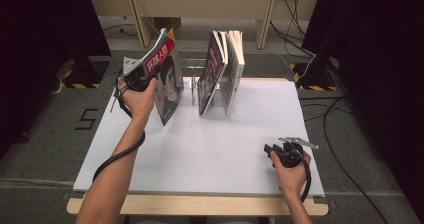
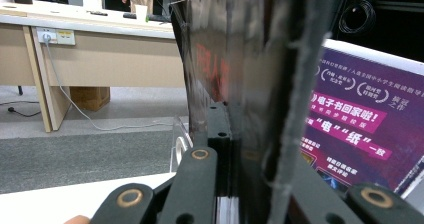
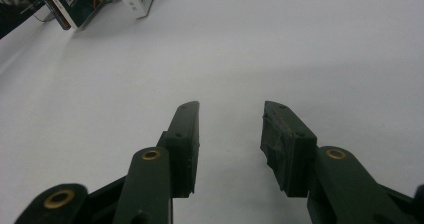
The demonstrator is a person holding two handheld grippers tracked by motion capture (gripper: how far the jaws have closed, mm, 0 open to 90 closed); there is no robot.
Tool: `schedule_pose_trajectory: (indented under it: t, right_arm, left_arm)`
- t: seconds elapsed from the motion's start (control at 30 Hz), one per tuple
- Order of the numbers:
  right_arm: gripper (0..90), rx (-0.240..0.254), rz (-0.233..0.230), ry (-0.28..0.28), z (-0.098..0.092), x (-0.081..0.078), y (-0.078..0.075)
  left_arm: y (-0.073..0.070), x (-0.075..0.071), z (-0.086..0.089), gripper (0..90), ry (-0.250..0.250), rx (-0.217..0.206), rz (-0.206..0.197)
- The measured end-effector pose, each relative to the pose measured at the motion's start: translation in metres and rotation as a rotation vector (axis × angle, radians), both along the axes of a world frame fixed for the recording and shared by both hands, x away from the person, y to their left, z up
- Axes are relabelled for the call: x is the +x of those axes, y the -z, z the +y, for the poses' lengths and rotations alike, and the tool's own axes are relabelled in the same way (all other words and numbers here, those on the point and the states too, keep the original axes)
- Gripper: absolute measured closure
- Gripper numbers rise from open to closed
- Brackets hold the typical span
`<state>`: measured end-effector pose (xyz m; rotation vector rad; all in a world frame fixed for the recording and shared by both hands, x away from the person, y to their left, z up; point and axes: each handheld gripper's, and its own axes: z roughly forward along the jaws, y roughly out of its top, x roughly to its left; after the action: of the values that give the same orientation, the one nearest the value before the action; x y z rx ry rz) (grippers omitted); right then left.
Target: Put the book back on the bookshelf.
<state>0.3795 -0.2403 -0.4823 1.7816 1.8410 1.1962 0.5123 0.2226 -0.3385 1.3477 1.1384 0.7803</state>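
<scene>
Clenched jaws of the left gripper point(image 1: 150, 71) held a magazine point(image 1: 166, 79) by its edge, tilted and raised above the far left part of the white table point(image 1: 200, 149), just left of the standing books point(image 1: 220, 74) in a clear holder point(image 1: 186, 91) (one purple cover point(image 2: 360, 129) loomed close in the left gripper view). Over at the near right, the right gripper point(image 3: 230, 134) rested low over bare tabletop, its jaws parted with nothing between them.
</scene>
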Motion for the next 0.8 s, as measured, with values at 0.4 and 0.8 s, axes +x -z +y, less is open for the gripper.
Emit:
schedule_pose_trajectory:
  t: [0.4,0.8]
  right_arm:
    - [59.3,0.000,0.000,0.007,-0.001,-0.001,-0.001]
    - [59.3,0.001,-0.002,0.008,-0.001,-0.001,-0.001]
  left_arm:
    - [-0.003,0.015,-0.007,86.4,-0.008,0.003,-0.009]
    - [0.002,0.032,-0.012,86.4,-0.023,0.010,-0.009]
